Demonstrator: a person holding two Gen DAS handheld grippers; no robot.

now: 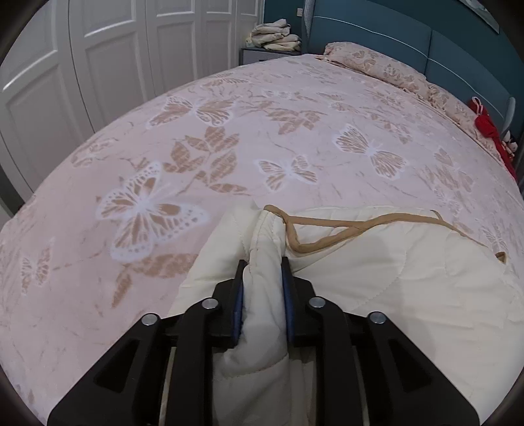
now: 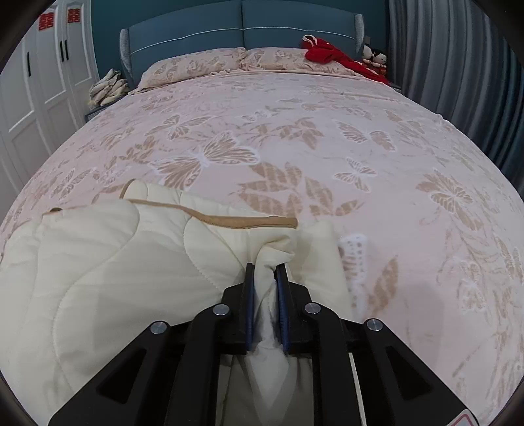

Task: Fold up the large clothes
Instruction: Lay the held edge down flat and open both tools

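A cream quilted garment (image 1: 393,272) with tan trim (image 1: 344,226) lies on the near part of the pink butterfly bedspread (image 1: 229,137). My left gripper (image 1: 263,262) is shut on a bunched fold at the garment's left end. In the right wrist view the same garment (image 2: 108,262) spreads to the left, with its tan trim (image 2: 229,220) along the far edge. My right gripper (image 2: 263,267) is shut on a bunched fold at the garment's right end, just above the bedspread (image 2: 327,131).
Pillows (image 2: 196,65) lie against the blue headboard (image 2: 242,29). Red clothing (image 2: 330,52) and dolls (image 2: 375,55) sit at the far right corner. Folded cloths (image 2: 108,87) rest on a nightstand by the white wardrobe (image 1: 108,59). Grey curtains (image 2: 458,65) hang on the right.
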